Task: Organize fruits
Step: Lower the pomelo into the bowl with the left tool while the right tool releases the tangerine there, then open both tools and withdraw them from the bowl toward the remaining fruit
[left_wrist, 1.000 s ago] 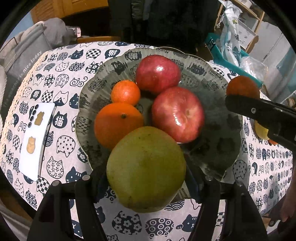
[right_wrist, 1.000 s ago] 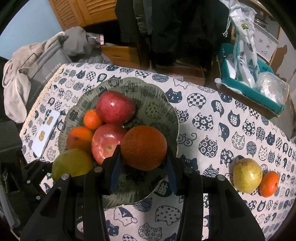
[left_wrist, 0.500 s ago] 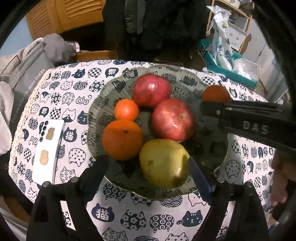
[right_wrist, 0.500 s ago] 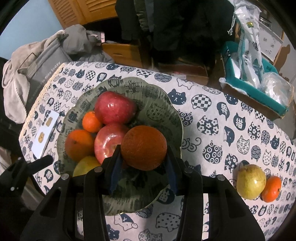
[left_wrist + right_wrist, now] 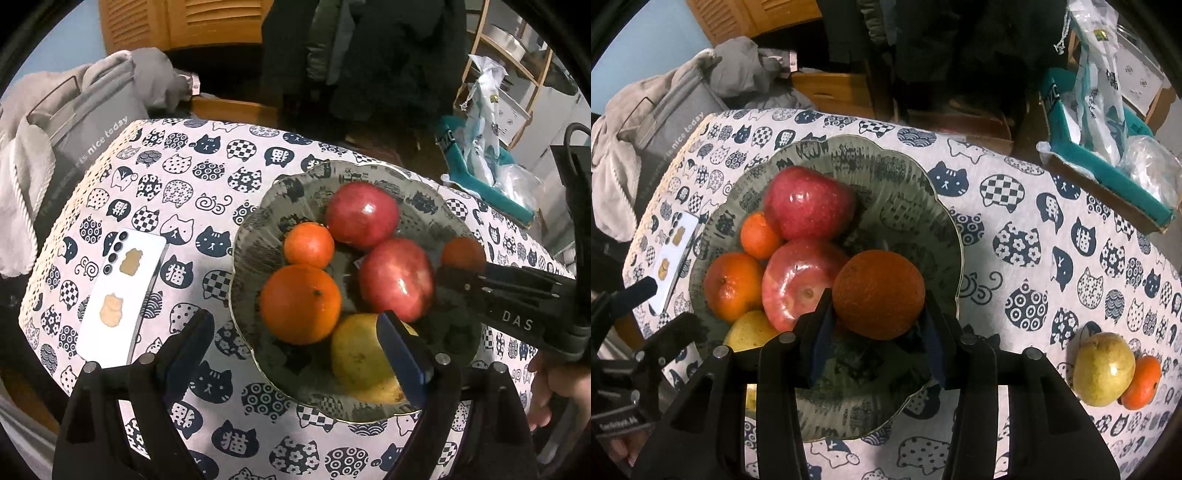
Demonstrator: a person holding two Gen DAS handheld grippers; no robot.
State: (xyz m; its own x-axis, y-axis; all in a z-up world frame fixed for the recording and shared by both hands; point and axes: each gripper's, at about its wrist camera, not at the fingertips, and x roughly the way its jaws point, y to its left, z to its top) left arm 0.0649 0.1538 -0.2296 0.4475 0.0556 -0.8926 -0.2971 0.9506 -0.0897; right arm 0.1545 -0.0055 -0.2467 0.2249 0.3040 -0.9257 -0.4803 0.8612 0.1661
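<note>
Five fruits are already gathered in the green plate [image 5: 945, 225], and a sixth is carried over it.

Two red apples [image 5: 809, 203], a large orange [image 5: 733, 286], a small mandarin [image 5: 759, 236] and a yellow pear [image 5: 364, 360] are seen lying in the plate. A dark orange [image 5: 879, 293] is clamped in the right gripper [image 5: 877, 354] above the plate's bare side, not yet set down. The left gripper [image 5: 295, 354] is spread wide and empty beside the yellow pear. A second pear [image 5: 1104, 369] and a mandarin touching it [image 5: 1141, 382] are left on the cat-print tablecloth [image 5: 1034, 206], so the task is judged well past halfway.
</note>
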